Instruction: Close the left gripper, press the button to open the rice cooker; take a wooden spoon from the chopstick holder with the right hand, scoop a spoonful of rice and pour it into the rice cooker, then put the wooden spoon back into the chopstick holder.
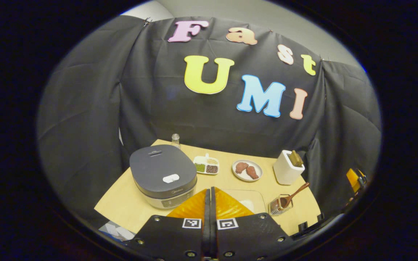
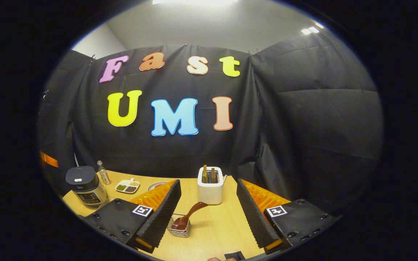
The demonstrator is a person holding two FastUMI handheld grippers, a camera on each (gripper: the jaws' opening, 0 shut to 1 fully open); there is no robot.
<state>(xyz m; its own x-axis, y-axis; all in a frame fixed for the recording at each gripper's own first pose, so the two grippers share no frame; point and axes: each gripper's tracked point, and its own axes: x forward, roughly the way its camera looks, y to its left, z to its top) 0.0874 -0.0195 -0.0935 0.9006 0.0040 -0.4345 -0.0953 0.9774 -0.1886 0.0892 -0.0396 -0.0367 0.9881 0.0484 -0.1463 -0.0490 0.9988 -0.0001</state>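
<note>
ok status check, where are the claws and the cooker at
Left claw shut, empty, above table. Right claw open, facing wooden spoon in chopstick holder. Rice cooker lid down. Nothing blocking.

We see open tabletop [image 2: 212, 224] between the right gripper's [image 2: 206, 212] spread fingers, with the chopstick holder [image 2: 180, 226] and its wooden spoon [image 2: 191, 214] at 11 o'clock and a white toaster [image 2: 210, 188] at 12. From the left gripper [image 1: 210, 203], fingers together, the rice cooker [image 1: 162, 174] blocks 11 o'clock; a sectioned dish [image 1: 206, 165] and a plate [image 1: 247, 170] stand behind, bare wood around them.
</note>
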